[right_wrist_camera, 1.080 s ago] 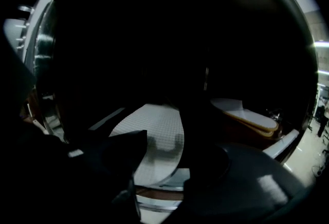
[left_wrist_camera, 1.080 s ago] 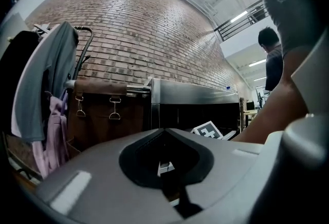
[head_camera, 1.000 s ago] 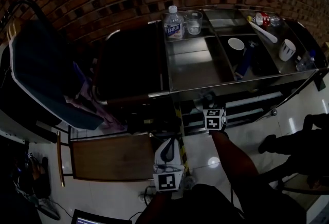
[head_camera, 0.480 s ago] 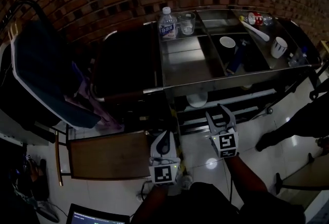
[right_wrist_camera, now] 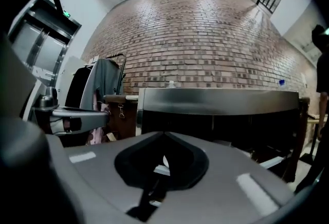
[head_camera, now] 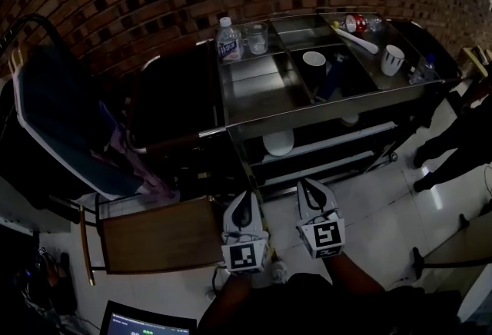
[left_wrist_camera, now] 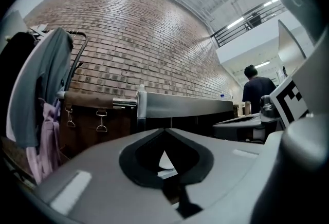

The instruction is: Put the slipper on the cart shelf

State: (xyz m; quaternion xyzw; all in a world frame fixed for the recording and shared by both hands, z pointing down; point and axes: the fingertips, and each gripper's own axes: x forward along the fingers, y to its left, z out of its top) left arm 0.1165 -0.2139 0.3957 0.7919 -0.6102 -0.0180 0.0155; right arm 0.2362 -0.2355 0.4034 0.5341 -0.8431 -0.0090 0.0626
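A white slipper (head_camera: 278,144) lies on the lower shelf of the steel cart (head_camera: 254,91), pale against the dark shelf. My left gripper (head_camera: 244,201) and right gripper (head_camera: 308,187) hover side by side over the floor in front of the cart, both shut with nothing between the jaws. In the left gripper view the shut left gripper (left_wrist_camera: 163,131) points at the cart front, and a sliver of the white slipper (left_wrist_camera: 165,160) shows beyond it. In the right gripper view the right gripper (right_wrist_camera: 164,135) is likewise shut and empty.
On the cart top stand a water bottle (head_camera: 229,40), a glass (head_camera: 256,38), a white cup (head_camera: 314,59), a mug (head_camera: 393,59) and a red can (head_camera: 355,22). A brown board (head_camera: 157,235) lies at the left. A clothes-draped chair (head_camera: 61,118) stands further left. A person's legs (head_camera: 453,149) are at the right.
The right gripper drew back from the cart's lower shelf toward me and its jaws went from open to shut. The white slipper now rests on that shelf.
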